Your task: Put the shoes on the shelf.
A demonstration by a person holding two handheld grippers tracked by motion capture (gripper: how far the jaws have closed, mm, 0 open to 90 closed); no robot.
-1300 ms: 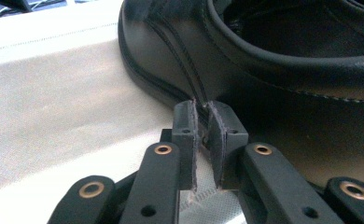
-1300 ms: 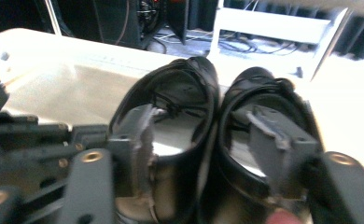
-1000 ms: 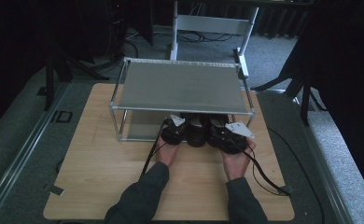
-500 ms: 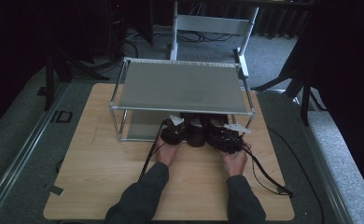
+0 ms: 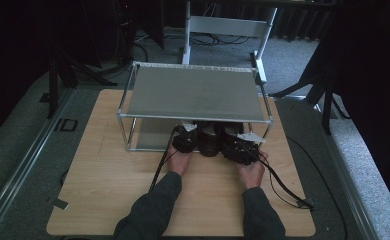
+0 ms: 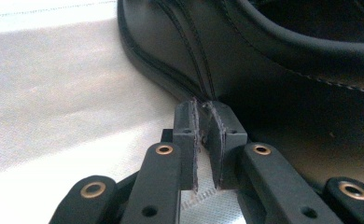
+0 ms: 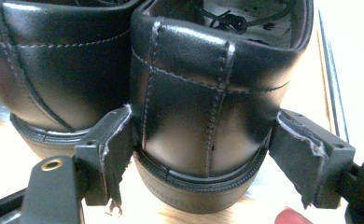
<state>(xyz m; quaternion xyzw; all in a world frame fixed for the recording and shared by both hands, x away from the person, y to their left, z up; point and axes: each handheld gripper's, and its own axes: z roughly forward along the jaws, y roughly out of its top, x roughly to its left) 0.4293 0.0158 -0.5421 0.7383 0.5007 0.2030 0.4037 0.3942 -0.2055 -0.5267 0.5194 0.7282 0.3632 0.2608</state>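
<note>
Left gripper [image 6: 207, 140]: jaws have just been closing, now almost together with nothing between them, tips against the side of the left shoe [image 6: 273, 74].
Right gripper [image 7: 203, 154]: jaws wide, straddling the heel of the right shoe [image 7: 203, 112], left pad touching it.
Shoes: side by side, centre of high view, under the rack [image 5: 193, 92].
Table [image 5: 108, 180]: bare wood, lower frame.

The high view is dim; dark surrounds ring the table [image 5: 108, 190], and the shelf [image 5: 193, 92] shades the space beneath it. Around the shoe [image 7: 203, 116], the background washes out to white glare, and highlights streak its leather.
</note>
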